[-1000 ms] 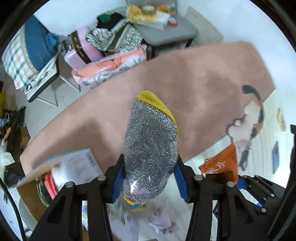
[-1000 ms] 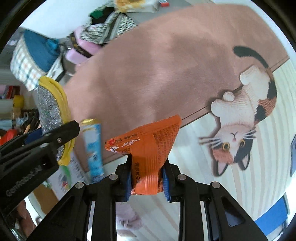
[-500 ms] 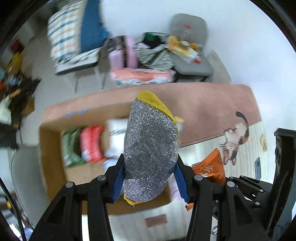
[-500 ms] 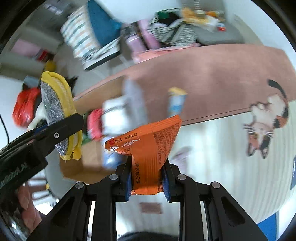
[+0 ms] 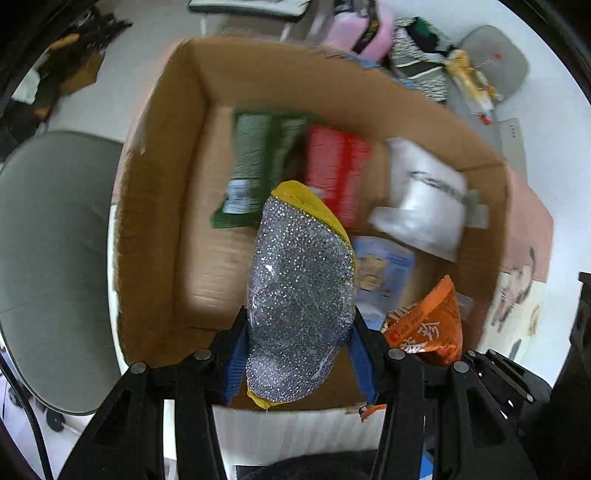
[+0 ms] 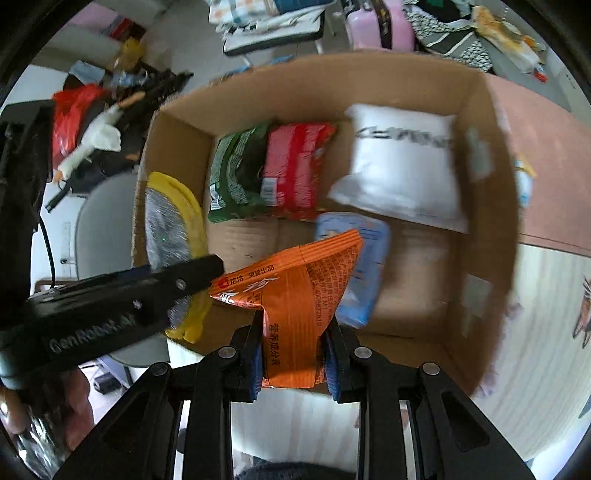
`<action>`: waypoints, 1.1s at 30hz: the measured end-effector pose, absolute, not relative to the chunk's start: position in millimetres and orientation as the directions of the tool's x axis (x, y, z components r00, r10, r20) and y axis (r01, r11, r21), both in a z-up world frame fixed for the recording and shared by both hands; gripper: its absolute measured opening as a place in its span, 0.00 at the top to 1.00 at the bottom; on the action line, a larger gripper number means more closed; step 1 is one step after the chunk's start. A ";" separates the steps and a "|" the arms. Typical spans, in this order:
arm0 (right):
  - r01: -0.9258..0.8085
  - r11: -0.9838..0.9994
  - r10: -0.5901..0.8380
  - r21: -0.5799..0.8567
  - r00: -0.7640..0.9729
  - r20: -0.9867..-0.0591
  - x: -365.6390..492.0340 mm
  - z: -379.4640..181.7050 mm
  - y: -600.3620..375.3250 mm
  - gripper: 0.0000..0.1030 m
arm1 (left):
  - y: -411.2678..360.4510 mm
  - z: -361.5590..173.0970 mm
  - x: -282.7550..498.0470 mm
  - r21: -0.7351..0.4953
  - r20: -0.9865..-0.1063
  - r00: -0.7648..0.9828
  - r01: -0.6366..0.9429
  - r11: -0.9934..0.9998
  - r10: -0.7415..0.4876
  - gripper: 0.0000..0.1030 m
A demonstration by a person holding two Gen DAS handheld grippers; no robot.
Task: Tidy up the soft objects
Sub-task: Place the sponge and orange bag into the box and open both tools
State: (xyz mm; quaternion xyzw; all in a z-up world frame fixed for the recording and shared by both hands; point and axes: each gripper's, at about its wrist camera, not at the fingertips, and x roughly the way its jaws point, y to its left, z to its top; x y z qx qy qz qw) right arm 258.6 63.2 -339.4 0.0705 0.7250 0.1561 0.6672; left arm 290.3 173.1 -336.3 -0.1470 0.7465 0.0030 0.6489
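My left gripper [image 5: 299, 332] is shut on a silver glitter sponge with a yellow back [image 5: 299, 295] and holds it above the near edge of an open cardboard box [image 5: 173, 147]. My right gripper [image 6: 293, 339] is shut on an orange snack packet [image 6: 295, 295], also over the near side of the box [image 6: 491, 206]. The left gripper and its sponge [image 6: 170, 229] show at the left of the right wrist view. The box holds a green packet [image 6: 232, 173], a red packet [image 6: 291, 170], a white pillow pack [image 6: 402, 166] and a blue packet [image 6: 358, 269].
A grey chair seat [image 5: 48, 266] lies left of the box. A pink rug [image 6: 546, 155] and a cat-print mat [image 6: 554, 332] lie to the right. Bags, a pink case [image 6: 380, 26] and clutter stand behind the box.
Both grippers have swung left from over the pink rug to above the open box, each holding its item. The box now fills both views.
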 end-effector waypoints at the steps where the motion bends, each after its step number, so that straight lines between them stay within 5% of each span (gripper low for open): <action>1: -0.109 0.942 0.306 0.317 -0.109 -0.946 260.1 -344.7 70.2 0.73 | 178.6 -341.7 292.3 -0.180 -0.969 -0.125 -0.229 0.957 -0.212 0.55; 10: -0.106 0.932 0.323 0.346 -0.185 -0.928 272.6 -381.5 96.1 0.67 | 206.6 -372.3 302.0 -0.166 -0.950 -0.211 -0.278 0.946 -0.229 0.51; 12: -0.120 0.931 0.320 0.345 -0.189 -0.928 273.4 -384.0 97.3 0.38 | 209.4 -372.6 302.9 -0.177 -0.947 -0.212 -0.276 0.945 -0.239 0.37; 14: -0.128 0.938 0.296 0.322 -0.191 -0.936 272.9 -385.2 98.6 0.25 | 210.4 -369.2 303.6 -0.153 -0.958 -0.201 -0.255 0.955 -0.207 0.29; 19: -0.135 0.956 0.234 0.260 -0.182 -0.955 271.1 -381.4 93.4 0.25 | 213.0 -363.2 300.4 -0.127 -0.966 -0.191 -0.230 0.965 -0.173 0.29; 25: -0.137 0.964 0.205 0.227 -0.154 -0.966 265.0 -367.5 79.1 0.12 | 209.5 -352.8 289.8 -0.115 -0.976 -0.159 -0.224 0.968 -0.152 0.29; 27: -0.145 0.966 0.195 0.213 -0.129 -0.972 260.4 -358.1 75.3 0.00 | 211.9 -341.1 282.8 -0.105 -0.982 -0.130 -0.216 0.971 -0.135 0.29; 33: -0.148 0.979 0.143 0.143 -0.015 -0.990 240.3 -321.1 49.4 0.00 | 203.0 -301.4 255.3 -0.062 -0.998 0.000 -0.206 0.977 -0.064 0.29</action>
